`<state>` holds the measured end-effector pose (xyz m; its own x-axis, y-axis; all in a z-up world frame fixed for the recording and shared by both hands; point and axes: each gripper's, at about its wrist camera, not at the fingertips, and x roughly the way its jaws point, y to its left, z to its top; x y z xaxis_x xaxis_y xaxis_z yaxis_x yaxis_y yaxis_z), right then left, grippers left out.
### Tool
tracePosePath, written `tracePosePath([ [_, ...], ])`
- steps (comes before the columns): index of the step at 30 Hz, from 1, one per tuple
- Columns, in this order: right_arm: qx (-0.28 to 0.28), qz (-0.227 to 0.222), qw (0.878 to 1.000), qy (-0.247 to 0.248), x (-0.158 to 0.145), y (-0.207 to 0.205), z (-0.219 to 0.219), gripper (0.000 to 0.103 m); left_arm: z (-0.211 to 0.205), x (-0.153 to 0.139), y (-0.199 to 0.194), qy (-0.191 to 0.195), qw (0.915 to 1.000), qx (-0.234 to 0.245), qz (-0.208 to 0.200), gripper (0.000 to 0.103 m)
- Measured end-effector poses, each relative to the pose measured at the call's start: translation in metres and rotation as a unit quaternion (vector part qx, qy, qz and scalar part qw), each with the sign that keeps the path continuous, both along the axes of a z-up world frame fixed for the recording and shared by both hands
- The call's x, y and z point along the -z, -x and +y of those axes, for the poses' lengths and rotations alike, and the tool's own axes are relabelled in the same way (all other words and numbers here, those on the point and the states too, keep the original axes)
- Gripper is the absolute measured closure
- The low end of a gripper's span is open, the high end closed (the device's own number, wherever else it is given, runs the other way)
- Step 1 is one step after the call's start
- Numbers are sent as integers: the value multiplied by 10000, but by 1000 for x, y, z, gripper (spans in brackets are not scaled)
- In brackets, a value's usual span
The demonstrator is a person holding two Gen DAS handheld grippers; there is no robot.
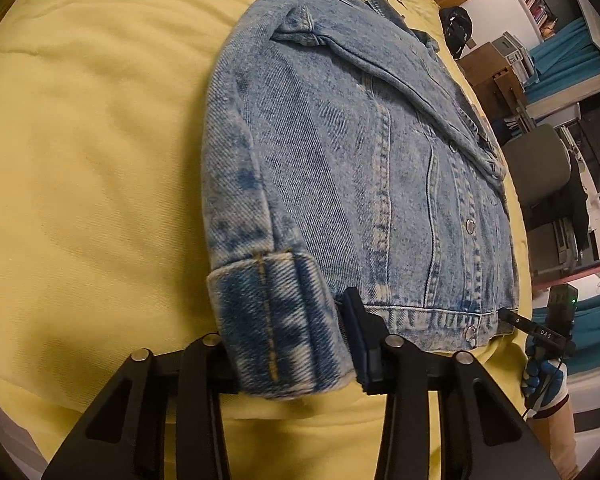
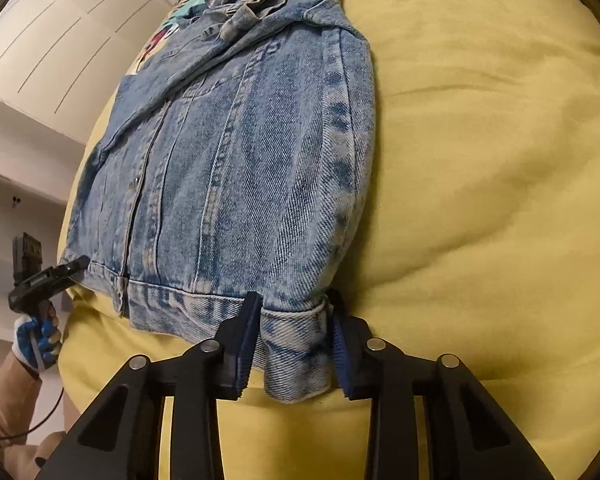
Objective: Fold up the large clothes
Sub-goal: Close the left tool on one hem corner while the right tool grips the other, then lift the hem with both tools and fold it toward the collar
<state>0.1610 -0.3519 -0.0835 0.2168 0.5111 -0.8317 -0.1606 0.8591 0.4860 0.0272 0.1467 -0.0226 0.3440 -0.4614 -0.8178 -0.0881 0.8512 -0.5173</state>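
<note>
Jaws of the left gripper (image 1: pixel 292 344) stand narrowed on the turned-up cuff (image 1: pixel 274 320) at one bottom corner of the denim jacket (image 1: pixel 352 152), pads touching the cloth, and the right gripper (image 2: pixel 292 344) pinches the other cuff (image 2: pixel 294 344) the same way. Lying face up with its sleeves folded in, the jacket rests on the yellow bed cover (image 1: pixel 92 128). To fold it well, I would bite cuff and hem together, then carry both corners level toward the collar (image 2: pixel 260 4).
</note>
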Motion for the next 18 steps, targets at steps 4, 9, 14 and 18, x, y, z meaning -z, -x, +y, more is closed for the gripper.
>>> tracePosePath([
  [4,73,36,9996,-258,-1,0,-7,84,4,0,2,99,9999,-97,-30,75],
  [9,71,-87,9995,-305,-6,3,-4,88,8,-2,3,174,9997,-152,-82,78],
  [14,148,-186,9989,-398,-9,5,-3,89,9,-9,6,285,9991,-215,-218,81],
  [18,255,-325,9974,-594,-18,5,-9,89,12,-19,6,555,9973,-307,-357,82],
])
